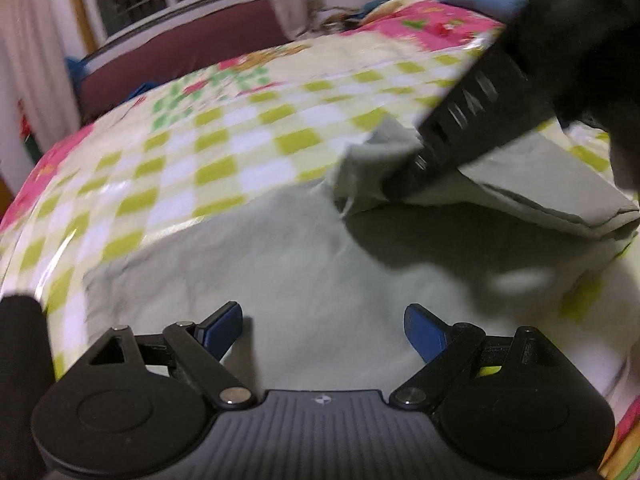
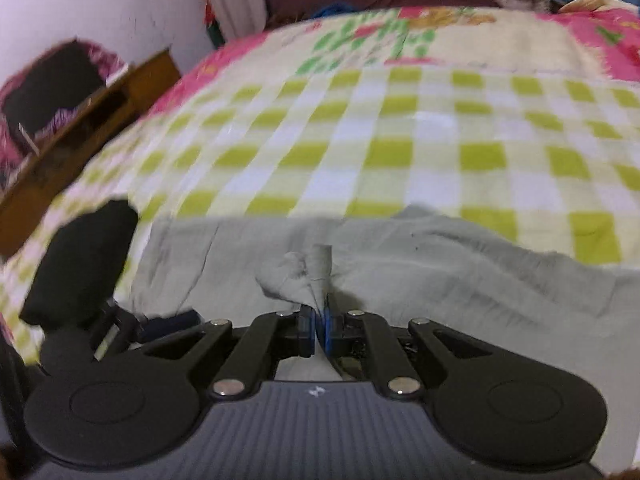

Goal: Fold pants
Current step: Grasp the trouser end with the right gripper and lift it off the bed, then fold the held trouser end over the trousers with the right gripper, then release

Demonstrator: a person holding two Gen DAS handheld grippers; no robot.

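- While your pale grey-green pants (image 1: 288, 264) lie spread across the checked bedspread (image 1: 192, 152), treat the bed itself as your guide: in the right wrist view the cloth fills the lower half, its far edge running from 9 to 3 o'clock against the green squares.
- Your right claw (image 2: 319, 326) is pinched shut on a bunched tuft of the pants, which pokes up past the blue pads (image 2: 329, 322) toward 12 o'clock. In the left wrist view that same claw enters from 2 o'clock, holding a raised flap of cloth above the flat layer.
- Your left claw (image 1: 322, 330) stands wide open, holding nothing, hovering over the flat fabric at 6 o'clock.
- To my eye you are mid-fold, so carry the lifted part over evenly, keeping it taut enough that the bunch at the pads does not drag a crease in.
- Consider pressing or gripping the flat layer with the open left claw, so the bottom layer cannot slide as the flap comes across.
- Release only once the edges line up.
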